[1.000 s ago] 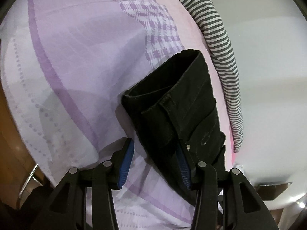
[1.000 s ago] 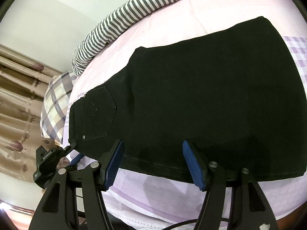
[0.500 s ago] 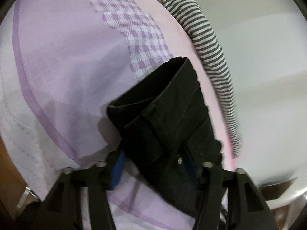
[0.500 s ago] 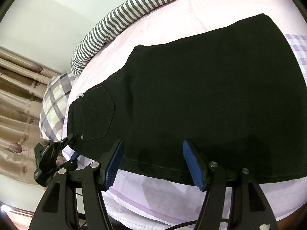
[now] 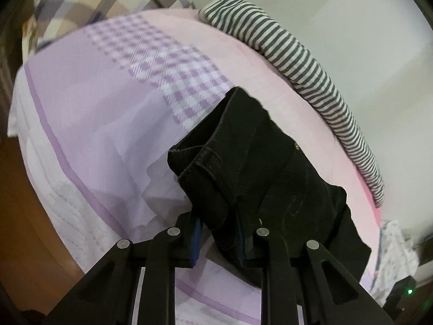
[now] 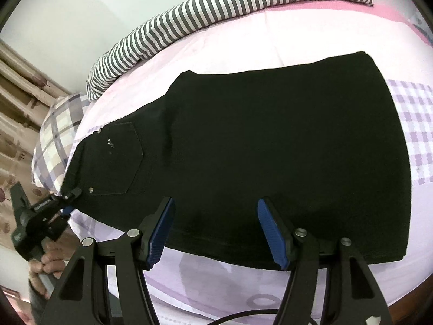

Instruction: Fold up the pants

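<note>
Black pants (image 6: pixel 270 140) lie folded lengthwise across the pink and lilac bed sheet (image 5: pixel 94 113), back pocket up, waistband at the left. My left gripper (image 5: pixel 217 233) has the near waistband corner (image 5: pixel 211 187) between its blue pads; the jaws are closing and pinch the fabric, which is raised off the sheet. In the right wrist view the left gripper (image 6: pixel 71 200) sits at that corner, held by a person's hand (image 6: pixel 46 265). My right gripper (image 6: pixel 216 227) hangs open over the pants' near long edge, nothing pinched.
A grey-and-white striped blanket (image 6: pixel 203 13) runs along the far side of the bed by the wall. A checked pillow (image 6: pixel 56 135) lies beyond the waistband end. Brown wood (image 5: pixel 24 216) shows past the bed's edge, and curtains hang at the left.
The left gripper's jaws have closed in around the waistband corner, and the gripper has risen and rolled, lifting the fabric. The right gripper has stayed put, still open.
</note>
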Motion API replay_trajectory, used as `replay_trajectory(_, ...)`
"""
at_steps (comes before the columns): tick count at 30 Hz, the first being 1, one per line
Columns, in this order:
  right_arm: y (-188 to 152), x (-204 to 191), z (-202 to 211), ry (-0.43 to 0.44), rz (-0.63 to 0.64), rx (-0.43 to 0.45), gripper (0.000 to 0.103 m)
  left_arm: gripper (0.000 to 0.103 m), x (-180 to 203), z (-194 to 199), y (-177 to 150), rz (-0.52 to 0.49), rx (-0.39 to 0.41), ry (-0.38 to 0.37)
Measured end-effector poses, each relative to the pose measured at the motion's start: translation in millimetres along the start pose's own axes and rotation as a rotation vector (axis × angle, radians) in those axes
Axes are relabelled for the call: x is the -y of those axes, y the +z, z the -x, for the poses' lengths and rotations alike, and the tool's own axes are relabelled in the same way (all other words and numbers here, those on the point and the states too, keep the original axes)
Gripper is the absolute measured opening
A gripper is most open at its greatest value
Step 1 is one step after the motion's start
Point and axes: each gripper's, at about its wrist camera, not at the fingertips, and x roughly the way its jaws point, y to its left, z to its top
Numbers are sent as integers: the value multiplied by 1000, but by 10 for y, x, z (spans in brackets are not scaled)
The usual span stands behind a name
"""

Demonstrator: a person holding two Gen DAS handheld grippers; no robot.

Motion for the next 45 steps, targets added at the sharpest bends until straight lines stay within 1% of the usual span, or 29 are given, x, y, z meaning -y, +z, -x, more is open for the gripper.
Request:
replay_trajectory(3, 4, 9, 17, -20, 12, 4, 62, 20, 194, 86, 1, -67, 32, 38)
replay_trajectory(5, 6, 14, 39, -26, 20, 11, 62, 20, 325, 142, -2, -110, 51, 50)
replay_trajectory(9, 32, 61, 113, -33, 16, 26, 62, 20, 573, 270, 4, -169, 85, 35)
replay_trajectory(12, 49, 101, 189, -58, 27, 44, 62, 19, 794, 351, -3, -221, 111, 22)
replay_trajectory(15, 82, 157, 280, -81, 35, 64, 62, 19, 1053, 419, -29, -279, 131, -3)
replay_trajectory(18, 114, 252, 379, -74, 25, 80, 62, 18, 1305, 468, -77, -324, 139, -39)
replay_trajectory(21, 146, 383, 485, -66, 3, 98, 62, 18, 1603, 491, -183, -395, 148, -71)
replay_trajectory(24, 175, 547, 584, -51, -39, 120, 62, 18, 1917, 463, -339, -475, 136, -109)
replay_trajectory(27, 189, 708, 677, -49, -82, 145, 62, 18, 2152, 419, -506, -548, 125, -135)
replay_trajectory(30, 210, 811, 732, -68, -109, 167, 62, 18, 2397, 357, -715, -642, 105, -159)
replay_trajectory(32, 223, 871, 767, -62, -128, 182, 62, 18, 2544, 298, -879, -705, 83, -180)
replay_trajectory(36, 227, 977, 796, -43, -165, 194, 62, 18, 2739, 134, -1227, -838, 50, -166)
replay_trajectory(39, 229, 1030, 785, -34, -180, 190, 62, 18, 2833, -23, -1477, -910, 13, -157)
replay_trajectory(40, 230, 1052, 782, -32, -186, 187, 62, 18, 2873, -99, -1563, -932, -25, -159)
replay_trajectory(43, 220, 1140, 793, -23, -212, 184, 62, 18, 2938, -265, -1696, -945, -129, -186)
replay_trajectory(44, 221, 1165, 804, -24, -220, 188, 62, 18, 2956, -323, -1742, -955, -158, -182)
replay_trajectory(45, 225, 1199, 822, -25, -229, 195, 62, 18, 2971, -405, -1802, -965, -216, -190)
